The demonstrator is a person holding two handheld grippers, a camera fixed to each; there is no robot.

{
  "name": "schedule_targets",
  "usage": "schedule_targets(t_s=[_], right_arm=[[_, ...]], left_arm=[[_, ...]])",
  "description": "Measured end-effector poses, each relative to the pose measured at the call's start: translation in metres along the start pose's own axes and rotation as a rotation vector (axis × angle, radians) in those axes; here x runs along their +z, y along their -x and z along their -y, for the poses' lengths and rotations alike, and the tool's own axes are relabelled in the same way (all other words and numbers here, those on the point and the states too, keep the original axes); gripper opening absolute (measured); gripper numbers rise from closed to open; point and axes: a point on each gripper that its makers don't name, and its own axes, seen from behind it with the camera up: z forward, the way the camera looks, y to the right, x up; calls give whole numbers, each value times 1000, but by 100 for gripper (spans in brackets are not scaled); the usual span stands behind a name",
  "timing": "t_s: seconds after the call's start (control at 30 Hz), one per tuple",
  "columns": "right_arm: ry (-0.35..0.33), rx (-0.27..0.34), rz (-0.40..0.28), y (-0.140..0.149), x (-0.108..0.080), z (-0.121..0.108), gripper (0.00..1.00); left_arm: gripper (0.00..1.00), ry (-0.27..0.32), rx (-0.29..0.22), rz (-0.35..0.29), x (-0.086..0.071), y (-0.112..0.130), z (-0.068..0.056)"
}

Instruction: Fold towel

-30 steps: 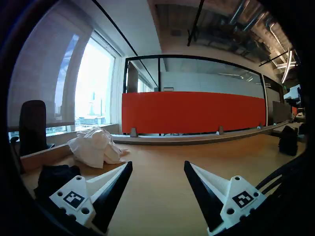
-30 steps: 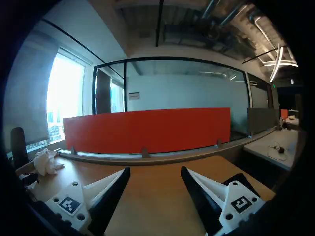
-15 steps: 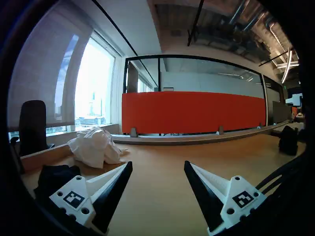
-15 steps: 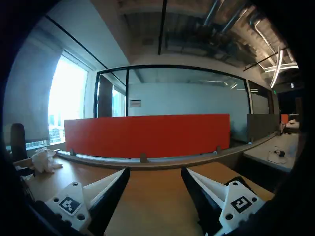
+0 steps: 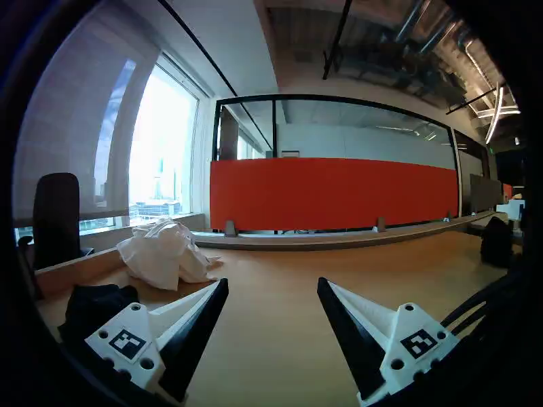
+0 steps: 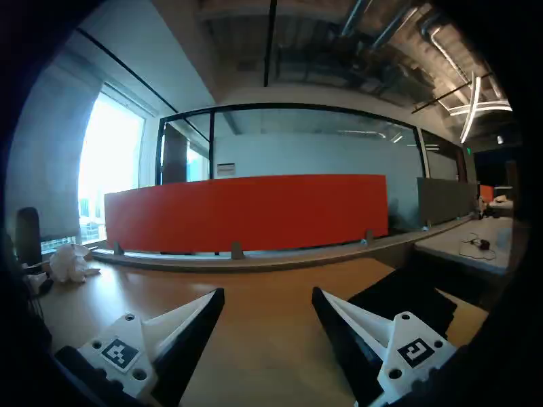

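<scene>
Left gripper (image 5: 271,281) and right gripper (image 6: 267,290) both fingers apart, empty, over desk (image 5: 292,264); white towel (image 5: 163,254) crumpled far left beside dark cloth (image 5: 95,306); risk: grabbing a bunched layer, not a corner, or snagging that cloth.

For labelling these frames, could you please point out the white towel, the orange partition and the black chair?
Towel (image 5: 161,254), left gripper view, middle of the crumpled heap.
Partition (image 5: 332,193), left gripper view, centre of its orange face.
Chair (image 5: 57,217), left gripper view, its backrest.
</scene>
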Motion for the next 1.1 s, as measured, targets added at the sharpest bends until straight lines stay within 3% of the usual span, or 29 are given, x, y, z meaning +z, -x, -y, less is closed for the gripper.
schedule_targets(t_s=[0.67,1.1], right_arm=[[-20,12,17,46,-7,0,100],[-35,-7,-10,46,-12,9,100]], left_arm=[[98,0,0,0,1,0,0],[98,0,0,0,0,0,0]])
